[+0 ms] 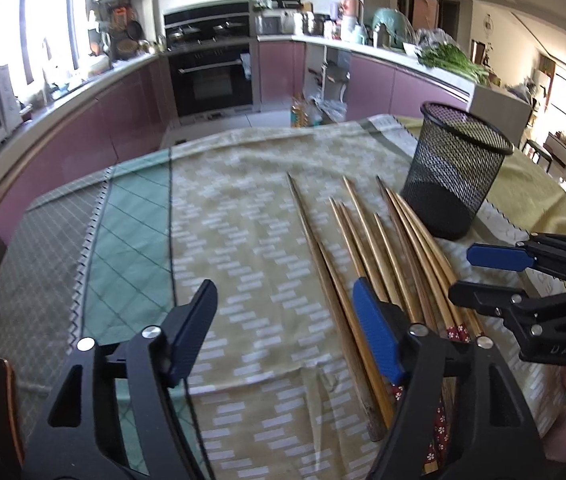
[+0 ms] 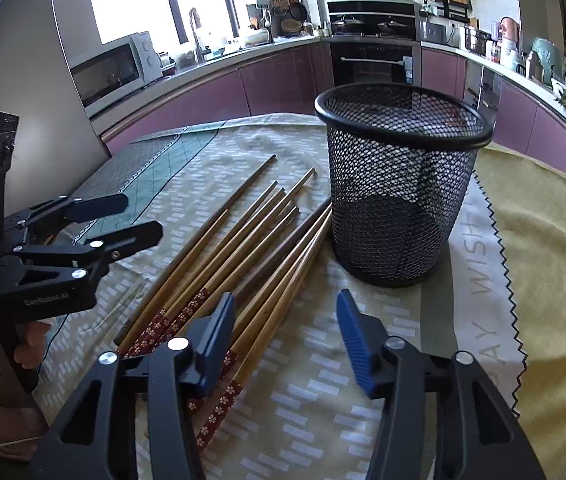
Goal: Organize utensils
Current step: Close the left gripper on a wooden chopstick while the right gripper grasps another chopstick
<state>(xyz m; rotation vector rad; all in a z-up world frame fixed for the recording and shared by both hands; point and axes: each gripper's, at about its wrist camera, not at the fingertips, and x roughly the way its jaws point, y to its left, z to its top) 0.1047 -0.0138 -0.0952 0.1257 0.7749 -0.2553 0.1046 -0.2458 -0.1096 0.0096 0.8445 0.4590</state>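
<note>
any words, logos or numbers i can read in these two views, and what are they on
"DAS": on the black body of the right claw, seen in the left wrist view; the letters may run on out of sight.
"GenRobot.AI": on the black body of the left claw, seen in the right wrist view; small, so only roughly legible.
"AY WISH": pale letters on the grey border of the tablecloth, cut off at both ends.
Appliance panels on the far counter: too small to read.

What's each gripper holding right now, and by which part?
Nothing. Left gripper and right gripper are both open above the chopsticks lying on the cloth.
</note>
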